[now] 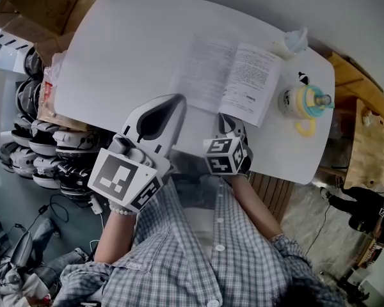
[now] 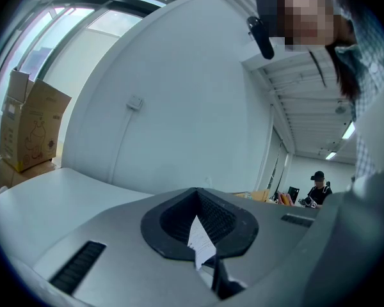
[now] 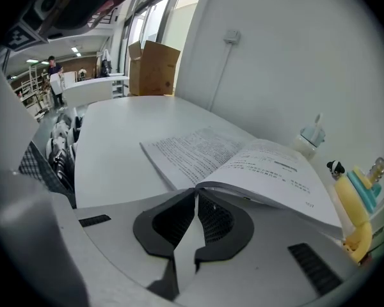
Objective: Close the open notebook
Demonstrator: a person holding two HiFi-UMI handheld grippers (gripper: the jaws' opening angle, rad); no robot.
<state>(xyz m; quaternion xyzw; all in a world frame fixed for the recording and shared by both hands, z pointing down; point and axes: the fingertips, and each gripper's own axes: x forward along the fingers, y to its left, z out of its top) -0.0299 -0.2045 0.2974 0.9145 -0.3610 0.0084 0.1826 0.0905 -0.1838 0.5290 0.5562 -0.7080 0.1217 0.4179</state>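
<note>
White table (image 1: 128,43) | notebook (image 1: 233,75) open by near edge, right end | your right claw (image 3: 195,200) pinches its right half, left claw (image 2: 198,203) a left-page corner | risk: pages slip or tear as you fold.

open white paper notebook (image 1: 233,75): print way too tiny to read, near corner behind right hand-held gripper (image 1: 232,124)

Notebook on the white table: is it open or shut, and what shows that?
Open. The notebook lies spread on the table, two printed pages facing up either side of the spine.
</note>
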